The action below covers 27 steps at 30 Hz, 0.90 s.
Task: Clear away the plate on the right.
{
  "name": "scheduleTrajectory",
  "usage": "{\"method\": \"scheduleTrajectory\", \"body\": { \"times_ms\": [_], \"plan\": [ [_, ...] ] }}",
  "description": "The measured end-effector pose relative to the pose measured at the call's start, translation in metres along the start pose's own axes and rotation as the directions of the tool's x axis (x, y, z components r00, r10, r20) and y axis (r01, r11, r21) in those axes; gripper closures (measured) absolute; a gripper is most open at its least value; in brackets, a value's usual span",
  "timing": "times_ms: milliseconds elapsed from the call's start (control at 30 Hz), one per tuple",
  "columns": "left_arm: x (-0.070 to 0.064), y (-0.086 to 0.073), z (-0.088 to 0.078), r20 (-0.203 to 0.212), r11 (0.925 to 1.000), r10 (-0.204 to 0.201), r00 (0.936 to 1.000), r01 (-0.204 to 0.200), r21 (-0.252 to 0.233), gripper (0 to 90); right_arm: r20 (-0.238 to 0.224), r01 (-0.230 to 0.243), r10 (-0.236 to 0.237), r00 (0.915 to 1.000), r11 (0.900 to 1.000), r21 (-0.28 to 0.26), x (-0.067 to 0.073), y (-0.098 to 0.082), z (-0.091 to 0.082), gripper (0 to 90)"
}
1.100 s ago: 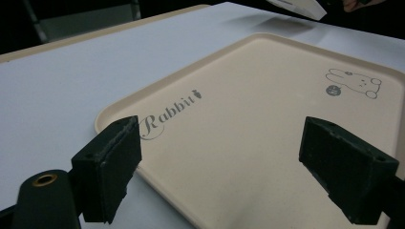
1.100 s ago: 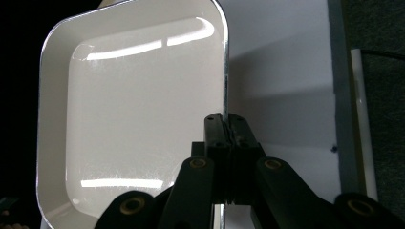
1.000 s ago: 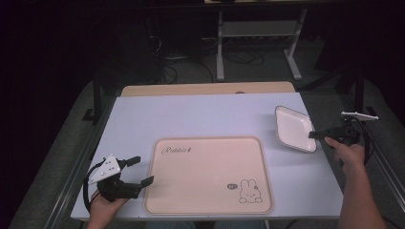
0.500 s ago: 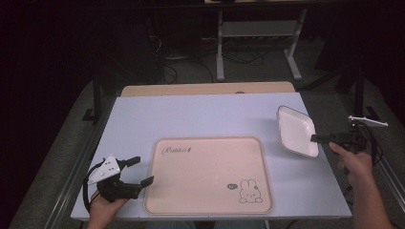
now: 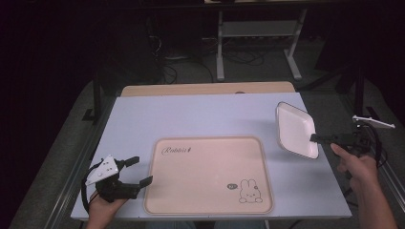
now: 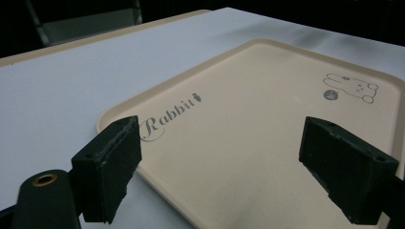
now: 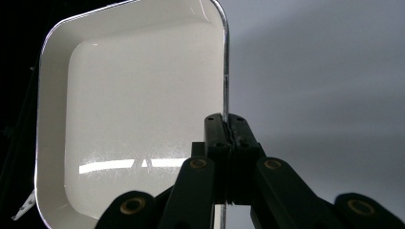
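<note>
The tray point(image 5: 208, 174) bears the script word "Rabbit" near one corner and a small rabbit drawing point(image 5: 249, 191) diagonally opposite.

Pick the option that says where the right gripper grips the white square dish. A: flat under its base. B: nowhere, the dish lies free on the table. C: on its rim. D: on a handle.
C: the right gripper is shut on the thin rim of the white square dish, holding it tilted.

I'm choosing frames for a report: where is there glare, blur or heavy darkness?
High view: the table is well lit, the surroundings nearly black. Right gripper view: a bright streak of glare on the white dish. Left gripper view: the near jaws look soft, the beige tray sharp.
</note>
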<state>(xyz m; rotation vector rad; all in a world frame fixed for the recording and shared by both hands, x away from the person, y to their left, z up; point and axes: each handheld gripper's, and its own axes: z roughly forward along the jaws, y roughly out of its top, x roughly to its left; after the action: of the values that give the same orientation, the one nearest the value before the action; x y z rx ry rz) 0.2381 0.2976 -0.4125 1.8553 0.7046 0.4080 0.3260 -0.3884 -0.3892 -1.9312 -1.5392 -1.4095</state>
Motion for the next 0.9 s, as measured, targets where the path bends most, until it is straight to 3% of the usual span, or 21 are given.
{"method": "scheduleTrajectory", "body": {
  "times_ms": [200, 367, 433, 467, 500, 600, 900],
  "plan": [
    [0.000, 0.000, 0.000, 0.000, 1.0000, -0.001, 1.0000, 0.001, -0.001, 14.2, -0.010, 0.032, -0.032, 0.9994, 0.999, -0.002, 0.025, -0.003, -0.004, 88.4],
    [0.000, 0.000, -0.001, 0.001, 0.9999, -0.012, 0.9999, 0.012, -0.009, 14.2, -0.037, 0.069, -0.069, 0.9969, 0.998, 0.002, 0.057, -0.008, -0.001, 88.4],
    [0.001, 0.000, -0.001, -0.001, 0.9998, -0.014, 0.9999, 0.014, -0.012, 14.2, -0.044, 0.070, -0.070, 0.9966, 0.998, 0.001, 0.062, -0.009, 0.000, 88.4],
    [0.001, 0.000, -0.001, 0.001, 0.9998, -0.016, 0.9999, 0.016, -0.014, 14.2, -0.059, 0.079, -0.078, 0.9952, 0.997, 0.004, 0.072, -0.010, 0.002, 88.4],
    [0.001, 0.000, -0.001, 0.002, 0.9998, -0.015, 0.9999, 0.015, -0.015, 14.2, -0.059, 0.079, -0.078, 0.9952, 0.997, 0.004, 0.072, -0.010, 0.002, 88.4],
    [0.002, 0.000, 0.000, 0.006, 0.9998, -0.015, 0.9999, 0.015, -0.013, 14.2, -0.036, 0.129, -0.128, 0.9912, 0.991, 0.022, 0.091, -0.015, 0.011, 88.4],
    [0.004, 0.000, -0.004, -0.002, 0.9993, -0.024, 0.9997, 0.024, -0.029, 14.2, -0.080, 0.142, -0.139, 0.9870, 0.989, 0.032, 0.121, -0.025, 0.028, 88.4]
  ]
}}
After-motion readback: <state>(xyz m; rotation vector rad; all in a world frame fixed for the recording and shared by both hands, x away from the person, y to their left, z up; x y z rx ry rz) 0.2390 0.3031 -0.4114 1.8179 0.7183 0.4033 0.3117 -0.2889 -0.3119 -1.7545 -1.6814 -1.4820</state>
